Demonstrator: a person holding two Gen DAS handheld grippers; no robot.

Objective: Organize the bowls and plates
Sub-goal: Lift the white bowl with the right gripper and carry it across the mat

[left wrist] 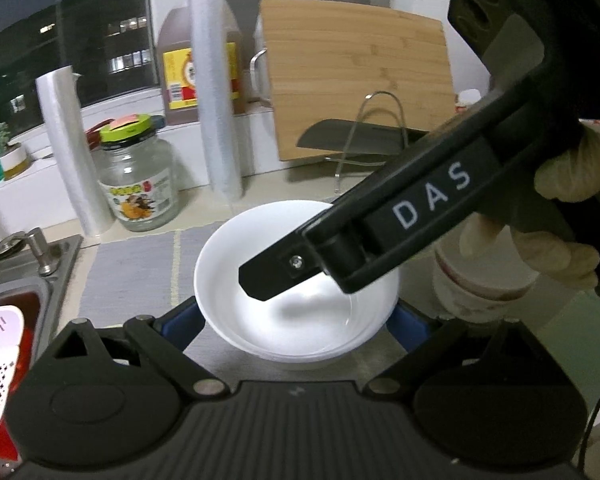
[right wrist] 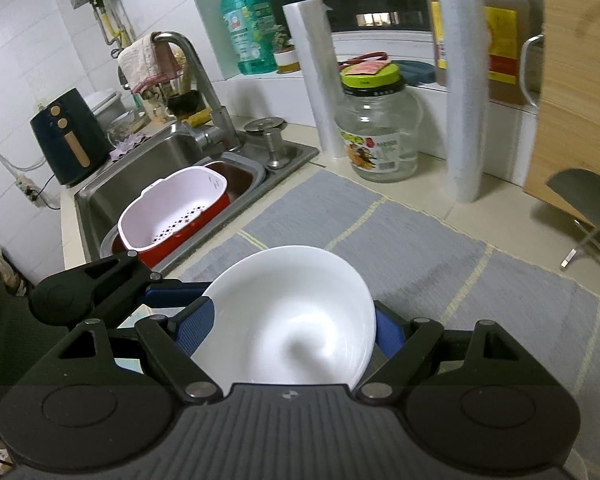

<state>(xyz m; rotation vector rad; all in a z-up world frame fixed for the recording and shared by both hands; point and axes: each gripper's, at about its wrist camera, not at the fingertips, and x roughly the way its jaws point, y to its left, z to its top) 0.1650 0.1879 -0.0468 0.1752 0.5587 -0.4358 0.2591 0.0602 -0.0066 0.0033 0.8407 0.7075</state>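
In the left wrist view a white bowl (left wrist: pixel 260 248) sits between my left gripper's (left wrist: pixel 296 322) blue pads, which press on its two sides. A second rim line shows under its near edge. One of the right gripper's fingers (left wrist: pixel 272 276) reaches in from the right over the bowl's hollow, with a gloved hand (left wrist: pixel 572 168) behind it. In the right wrist view a white bowl (right wrist: pixel 288 280) is tilted above the grey mat (right wrist: pixel 420 248), with my right gripper (right wrist: pixel 292 336) shut on its sides. The left gripper's blue finger (right wrist: pixel 172 292) meets that bowl's left edge. Whether both grip one bowl I cannot tell.
A steel sink (right wrist: pixel 112 188) with a red-and-white strainer basket (right wrist: pixel 172 216) lies left of the mat. Behind the mat stand a glass jar (right wrist: pixel 376 136), plastic-film rolls (right wrist: pixel 320 80), oil bottles and a bamboo board (left wrist: pixel 356 80). A knife (left wrist: pixel 352 140) rests on a wire rack.
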